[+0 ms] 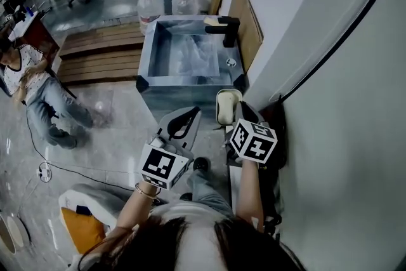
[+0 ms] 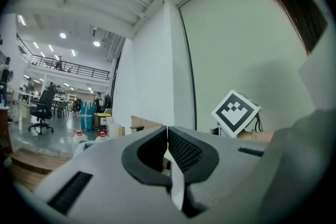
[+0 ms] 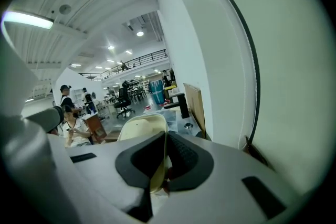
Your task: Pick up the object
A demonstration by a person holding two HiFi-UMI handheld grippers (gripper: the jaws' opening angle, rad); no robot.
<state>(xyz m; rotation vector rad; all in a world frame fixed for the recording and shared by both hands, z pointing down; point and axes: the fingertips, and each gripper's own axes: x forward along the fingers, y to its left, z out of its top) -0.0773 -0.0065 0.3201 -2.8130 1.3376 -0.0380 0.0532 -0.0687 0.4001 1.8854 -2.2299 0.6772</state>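
The right gripper (image 3: 165, 136) has its jaws clamped on the lower edge of a cream oblong dish (image 1: 227, 105), which stands upright and sticks out toward 12 o'clock, held in the air just short of the near rim of the steel sink (image 1: 147, 54). Just beside it at 9 o'clock, the left gripper (image 1: 192, 112) has its jaws pressed together at the tips. A white wall (image 1: 336, 124) runs close along 3 o'clock, leaving the right gripper little room on that side. Toward 9 o'clock the glossy floor (image 1: 114, 130) lies open. The sink's near edge is at 12 o'clock, with a black faucet (image 1: 225, 28) on its far right rim. Left of the sink is a wooden platform (image 1: 104, 54); a seated person (image 1: 38, 89) is at 10 o'clock. Two water jugs (image 1: 150, 6) stand behind the sink.
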